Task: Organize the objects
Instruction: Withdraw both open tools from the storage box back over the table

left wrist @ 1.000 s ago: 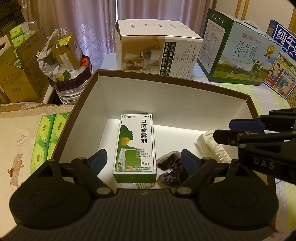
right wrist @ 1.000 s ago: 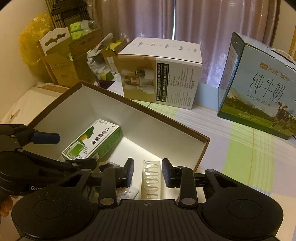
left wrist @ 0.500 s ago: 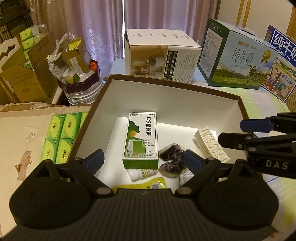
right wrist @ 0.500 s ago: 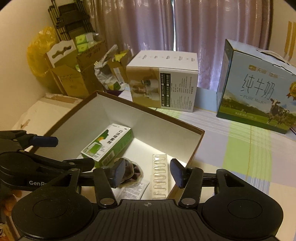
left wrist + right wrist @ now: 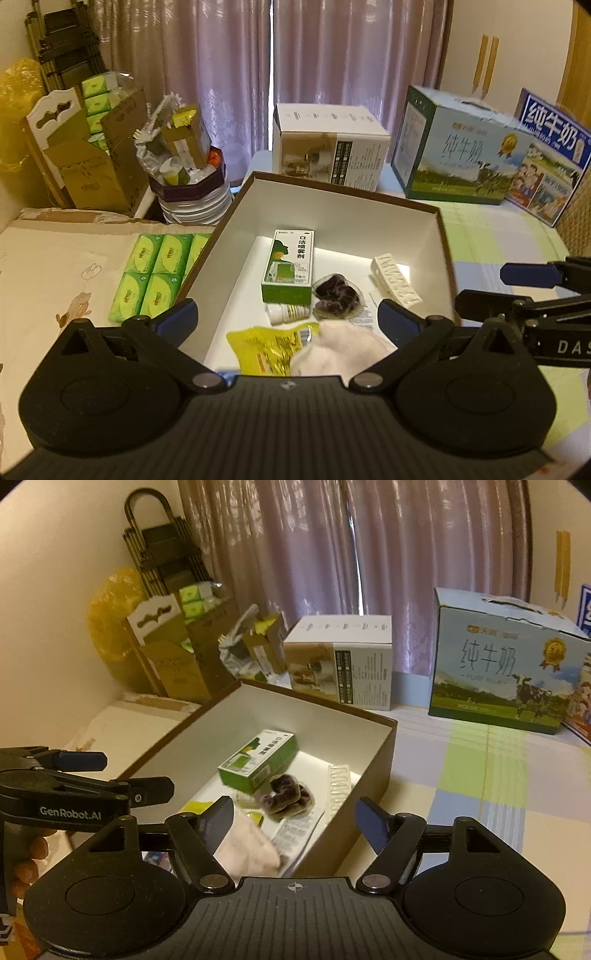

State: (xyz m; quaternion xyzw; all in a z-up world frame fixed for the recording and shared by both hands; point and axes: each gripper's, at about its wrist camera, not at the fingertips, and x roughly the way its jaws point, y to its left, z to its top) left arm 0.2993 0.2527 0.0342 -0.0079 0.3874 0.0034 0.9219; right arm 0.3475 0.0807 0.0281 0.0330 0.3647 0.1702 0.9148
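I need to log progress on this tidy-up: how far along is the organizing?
Already in the brown box: green spray carton, white hair clip, dark packet, small bottle, yellow sachet, pink cloth. In hand: nothing; the left hand-held gripper and right hand-held gripper have just been opening, empty. Possibly left: green tissue packs beside the box.

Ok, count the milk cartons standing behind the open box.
2. A light blue milk carton stands at the back right behind the open box; a dark blue milk carton stands right of it, cut by the frame edge. More may be hidden beyond.
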